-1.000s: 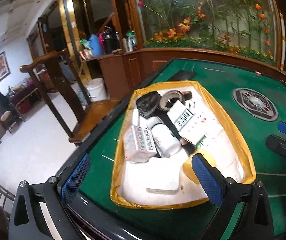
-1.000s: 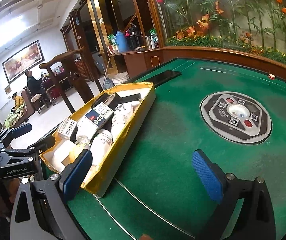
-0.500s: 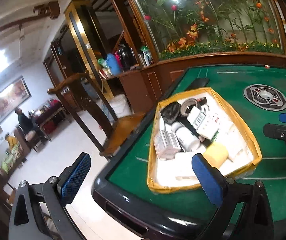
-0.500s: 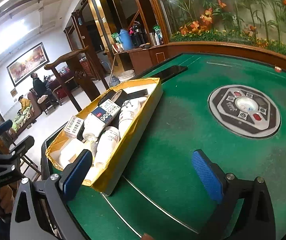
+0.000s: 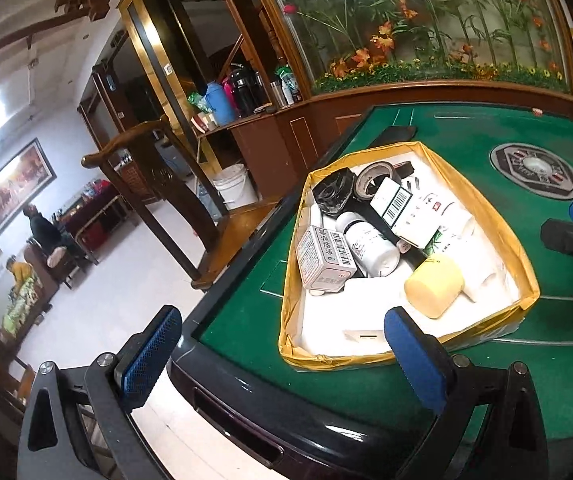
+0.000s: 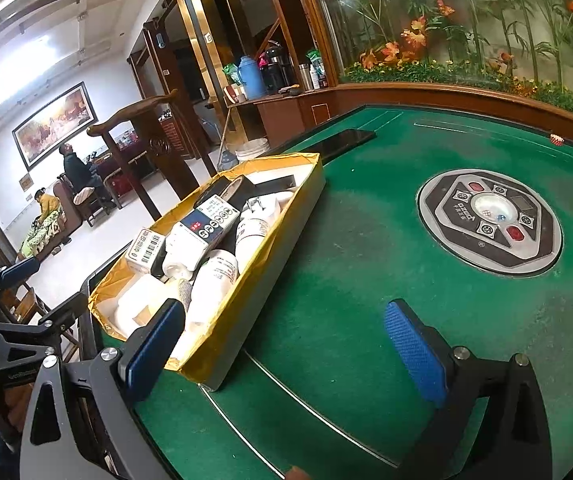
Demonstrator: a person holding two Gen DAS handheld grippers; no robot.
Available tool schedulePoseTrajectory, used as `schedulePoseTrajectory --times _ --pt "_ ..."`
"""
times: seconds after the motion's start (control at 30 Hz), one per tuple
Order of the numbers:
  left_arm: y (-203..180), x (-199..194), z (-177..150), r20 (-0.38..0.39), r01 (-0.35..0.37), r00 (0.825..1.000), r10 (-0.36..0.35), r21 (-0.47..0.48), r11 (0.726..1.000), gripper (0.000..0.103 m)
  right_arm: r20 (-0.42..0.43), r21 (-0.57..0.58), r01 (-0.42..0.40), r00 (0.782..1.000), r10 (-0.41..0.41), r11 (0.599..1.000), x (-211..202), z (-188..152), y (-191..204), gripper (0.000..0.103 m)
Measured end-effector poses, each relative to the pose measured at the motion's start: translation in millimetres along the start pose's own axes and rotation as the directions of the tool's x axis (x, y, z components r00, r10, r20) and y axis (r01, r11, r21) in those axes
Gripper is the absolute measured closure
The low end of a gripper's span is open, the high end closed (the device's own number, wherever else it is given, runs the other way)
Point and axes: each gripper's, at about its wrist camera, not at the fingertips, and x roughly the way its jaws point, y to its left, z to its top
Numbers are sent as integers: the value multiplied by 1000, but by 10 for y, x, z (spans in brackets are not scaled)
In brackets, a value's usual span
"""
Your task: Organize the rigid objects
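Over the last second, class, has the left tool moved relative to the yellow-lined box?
Yes. The left tool has pulled back from the yellow-lined box, toward the table's near edge; its left finger now hangs off the table.

Green felt surface (image 6: 358, 280); yellow-rimmed white box (image 5: 482, 216); pale yellow cup (image 5: 434, 285); barcode-striped white carton (image 5: 326, 258); blue textured pads (image 6: 414, 354).

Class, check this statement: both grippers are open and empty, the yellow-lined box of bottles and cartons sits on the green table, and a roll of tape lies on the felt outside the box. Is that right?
Not quite. The roll of tape lies inside the yellow-lined box, at its far end, as the left wrist view shows. The rest stands: left gripper and right gripper are open and empty, and the box sits on the green table.
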Motion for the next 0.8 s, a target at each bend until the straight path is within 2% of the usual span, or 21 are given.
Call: schedulePoseTrajectory --times 0.47,0.57,0.8 --pt "-25 -27 7 10 7 1000 -7 13 1000 1 5 -1 3 1000 -3 1000 0 -3 -6 3" --pt "-14 -31 3 9 -15 1000 15 12 1000 1 5 -1 0 1000 0 1000 2 -4 -7 3" --pt "20 4 16 -9 15 1000 -15 -1 1000 1 4 2 0 1000 0 1000 -3 -4 -9 3"
